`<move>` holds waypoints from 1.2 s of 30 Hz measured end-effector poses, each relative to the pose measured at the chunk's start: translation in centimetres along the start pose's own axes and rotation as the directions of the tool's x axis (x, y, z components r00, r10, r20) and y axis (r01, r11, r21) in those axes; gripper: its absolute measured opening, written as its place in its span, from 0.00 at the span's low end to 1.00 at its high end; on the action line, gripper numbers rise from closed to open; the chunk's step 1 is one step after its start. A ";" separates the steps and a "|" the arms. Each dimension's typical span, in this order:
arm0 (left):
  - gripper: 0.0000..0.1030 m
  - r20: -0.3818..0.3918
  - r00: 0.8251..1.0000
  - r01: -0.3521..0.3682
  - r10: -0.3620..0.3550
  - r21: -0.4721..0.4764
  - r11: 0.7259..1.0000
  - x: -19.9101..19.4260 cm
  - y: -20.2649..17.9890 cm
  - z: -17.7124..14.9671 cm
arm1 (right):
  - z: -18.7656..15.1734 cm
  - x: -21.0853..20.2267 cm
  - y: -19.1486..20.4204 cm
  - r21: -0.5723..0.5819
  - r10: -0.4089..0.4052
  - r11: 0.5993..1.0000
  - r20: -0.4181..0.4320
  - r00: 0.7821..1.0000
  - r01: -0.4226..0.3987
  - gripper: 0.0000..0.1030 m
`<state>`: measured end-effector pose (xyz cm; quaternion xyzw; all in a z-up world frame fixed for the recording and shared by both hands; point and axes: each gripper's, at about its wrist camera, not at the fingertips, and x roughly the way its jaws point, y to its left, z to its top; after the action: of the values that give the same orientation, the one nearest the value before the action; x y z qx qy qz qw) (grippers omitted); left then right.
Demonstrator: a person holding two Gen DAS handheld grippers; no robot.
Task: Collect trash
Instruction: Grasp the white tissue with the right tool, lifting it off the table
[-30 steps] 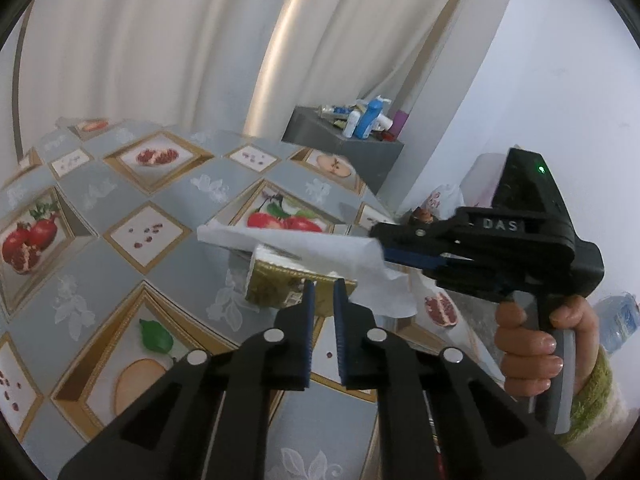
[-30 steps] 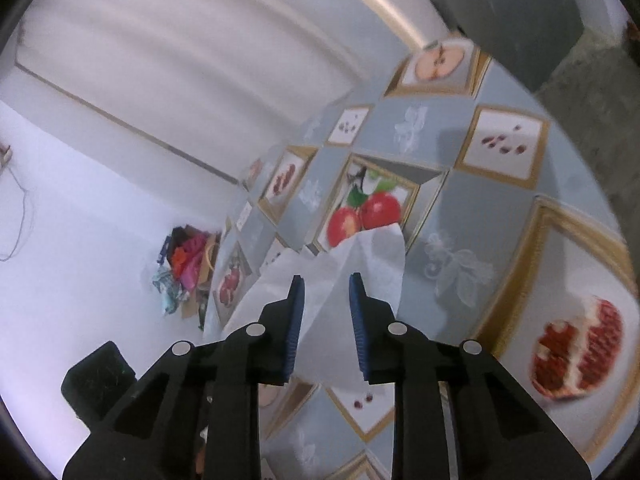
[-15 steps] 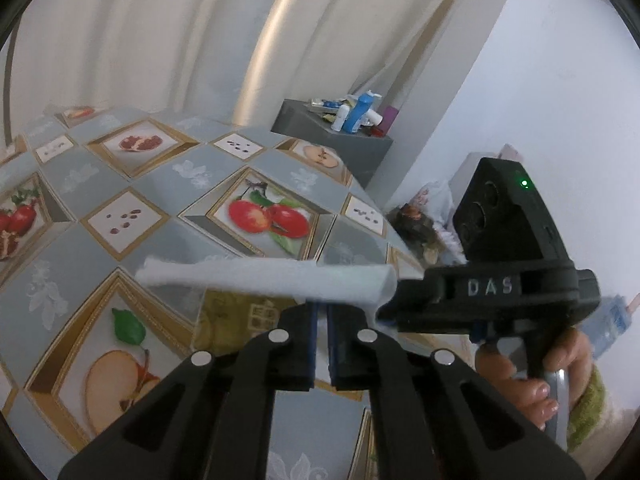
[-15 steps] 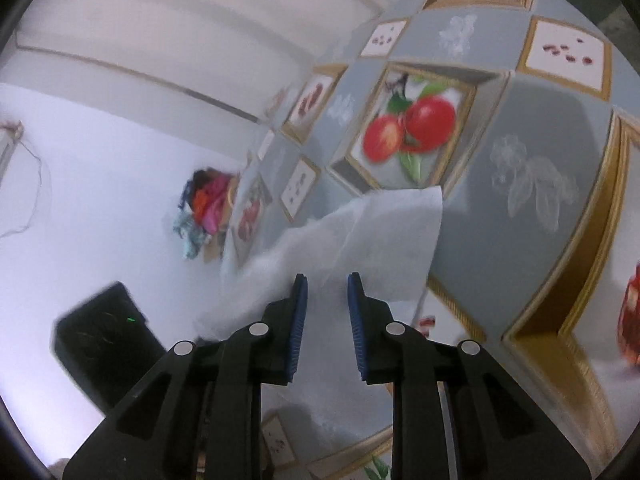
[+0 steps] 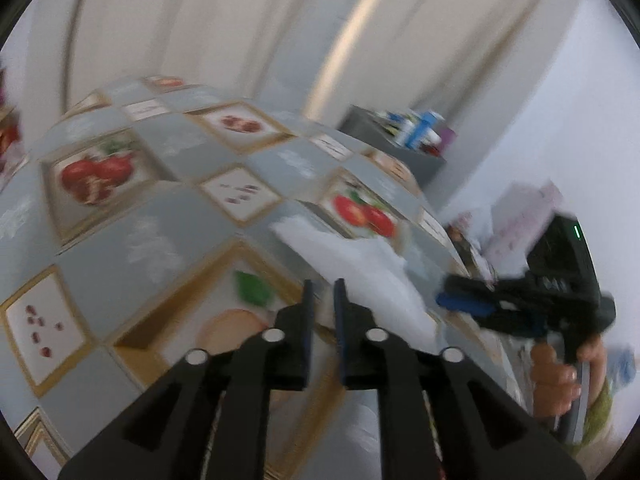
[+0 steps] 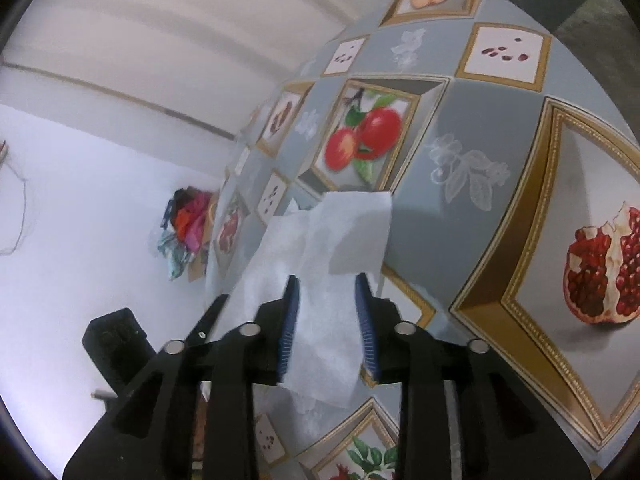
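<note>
Left wrist view: left gripper, jaws narrowly parted and opening, nothing between them; white tissue just beyond the tips, over the fruit-print worktop. Right gripper meets the tissue's far edge.

Right wrist view: right gripper, jaws opening, tissue draped loosely between them, pads not pressing. Item: light, limp, tearable; likely best pinched at a bunched fold.
</note>
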<state>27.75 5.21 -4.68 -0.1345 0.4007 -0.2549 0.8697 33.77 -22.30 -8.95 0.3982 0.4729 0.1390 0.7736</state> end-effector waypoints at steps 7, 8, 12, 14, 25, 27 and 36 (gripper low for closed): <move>0.25 -0.075 0.994 0.068 -0.074 -0.079 0.995 3.0 0.7 1.2 | -0.1 1.6 -0.3 0.022 -0.015 1.000 -0.039 0.999 0.016 0.40; 0.25 -0.098 0.991 0.079 -0.087 -0.084 0.993 3.7 0.4 1.2 | -0.2 1.7 -0.5 0.024 -0.012 1.000 -0.046 0.999 0.013 0.40; 0.25 -0.145 0.983 0.096 -0.111 -0.106 0.990 5.2 0.0 0.8 | -0.8 2.4 -0.6 0.032 0.010 0.999 -0.072 0.997 -0.007 0.38; 0.25 -0.151 0.979 0.119 -0.136 -0.117 0.986 5.2 -0.2 0.5 | -1.0 2.8 -0.6 0.033 0.021 0.999 -0.091 0.996 -0.018 0.31; 0.25 -0.224 0.958 0.164 -0.177 -0.074 0.984 2.8 -3.0 -2.7 | -3.6 0.2 -1.4 -0.009 0.000 1.000 -0.144 0.990 -0.001 0.26; 0.24 -0.248 0.948 0.188 -0.201 -0.075 0.979 1.9 -3.6 -3.9 | -4.6 -0.7 -1.5 -0.040 -0.020 0.999 -0.156 0.988 0.014 0.27; 0.25 -0.375 0.861 0.345 -0.345 -0.069 0.936 -2.9 -7.4 -11.1 | -10.0 -5.0 0.0 -0.263 -0.214 0.946 -0.074 0.974 0.188 0.26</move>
<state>15.17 0.31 -6.77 -0.1515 0.5312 -0.4276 0.7156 22.79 -20.42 -8.22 0.2376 0.5279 0.1389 0.8035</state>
